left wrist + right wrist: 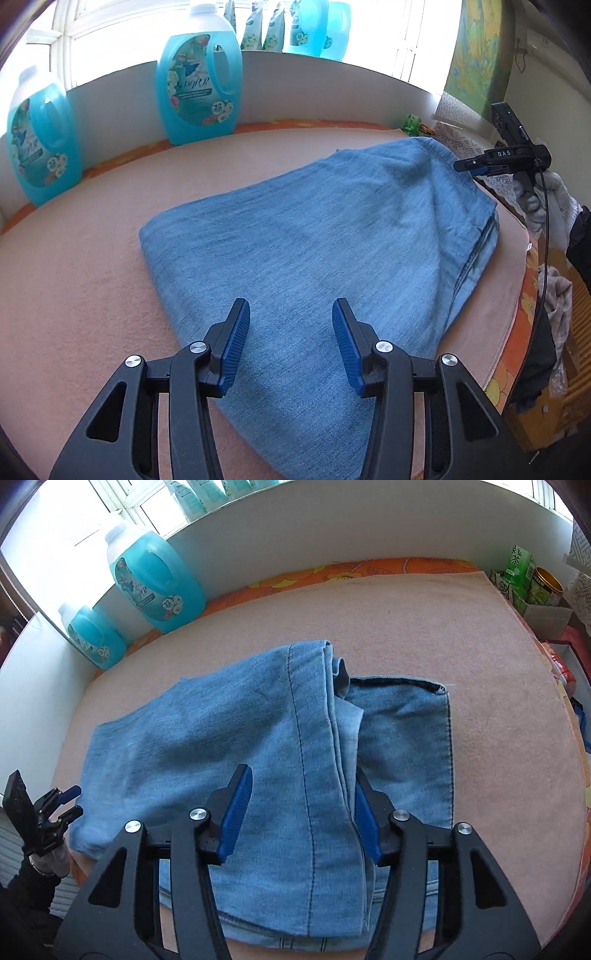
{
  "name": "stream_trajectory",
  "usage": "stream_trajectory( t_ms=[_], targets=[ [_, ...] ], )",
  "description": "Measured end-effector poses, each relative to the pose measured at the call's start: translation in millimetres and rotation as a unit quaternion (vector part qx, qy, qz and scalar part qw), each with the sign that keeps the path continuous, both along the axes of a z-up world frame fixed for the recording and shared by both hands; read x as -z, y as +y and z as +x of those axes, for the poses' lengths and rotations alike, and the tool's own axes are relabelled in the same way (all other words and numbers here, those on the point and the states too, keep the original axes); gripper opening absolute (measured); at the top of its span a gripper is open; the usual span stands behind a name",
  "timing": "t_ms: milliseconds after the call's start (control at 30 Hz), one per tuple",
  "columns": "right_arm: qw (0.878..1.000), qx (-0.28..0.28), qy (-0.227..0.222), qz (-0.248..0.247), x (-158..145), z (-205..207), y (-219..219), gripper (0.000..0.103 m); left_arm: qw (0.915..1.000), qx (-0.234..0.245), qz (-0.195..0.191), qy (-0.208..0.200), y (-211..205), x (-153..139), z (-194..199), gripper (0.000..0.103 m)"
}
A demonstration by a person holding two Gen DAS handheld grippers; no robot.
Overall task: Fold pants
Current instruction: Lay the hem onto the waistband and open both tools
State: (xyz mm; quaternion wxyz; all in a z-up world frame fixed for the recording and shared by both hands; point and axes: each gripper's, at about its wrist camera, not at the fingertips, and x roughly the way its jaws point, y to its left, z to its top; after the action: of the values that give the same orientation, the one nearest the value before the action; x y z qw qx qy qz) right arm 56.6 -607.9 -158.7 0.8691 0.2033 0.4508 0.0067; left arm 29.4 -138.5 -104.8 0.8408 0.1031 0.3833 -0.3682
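Light blue denim pants (314,240) lie folded over on the pink towel-covered table (74,295). My left gripper (291,314) is open and empty, hovering over the near end of the pants. In the right wrist view the pants (221,738) show a folded leg hem on top. My right gripper (303,779) is open, its jaws either side of the raised hem fold; its right finger is partly hidden behind the cloth. The right gripper also shows in the left wrist view (480,166), and the left gripper in the right wrist view (70,805).
Turquoise detergent bottles (199,88) (40,144) stand along the white back wall; they also show in the right wrist view (155,583). A green box and a tin (532,579) sit at the far right. Clothes (554,302) hang off the table's right edge.
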Motion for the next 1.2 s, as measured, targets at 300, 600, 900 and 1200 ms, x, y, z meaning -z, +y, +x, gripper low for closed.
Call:
stream_trajectory(
  t_ms=[300,600,900,1200],
  targets=[
    [0.998,0.057,-0.009,0.028,18.5,-34.9,-15.4,0.056,0.9998,0.017,0.008,0.004,-12.9,10.3,0.1,0.045],
    [0.995,0.038,-0.022,0.086,10.3,24.3,-39.2,0.059,0.9998,0.011,0.017,-0.006,-9.1,11.4,1.2,0.045],
    [0.998,0.021,-0.061,-0.014,-10.2,47.2,6.4,0.01,0.9998,0.006,0.017,0.0,-6.1,17.8,5.7,0.045],
    [0.974,-0.031,-0.106,-0.198,-21.4,22.7,64.9,0.008,0.9999,0.008,0.011,0.007,-4.9,18.6,7.7,0.045]
  ],
)
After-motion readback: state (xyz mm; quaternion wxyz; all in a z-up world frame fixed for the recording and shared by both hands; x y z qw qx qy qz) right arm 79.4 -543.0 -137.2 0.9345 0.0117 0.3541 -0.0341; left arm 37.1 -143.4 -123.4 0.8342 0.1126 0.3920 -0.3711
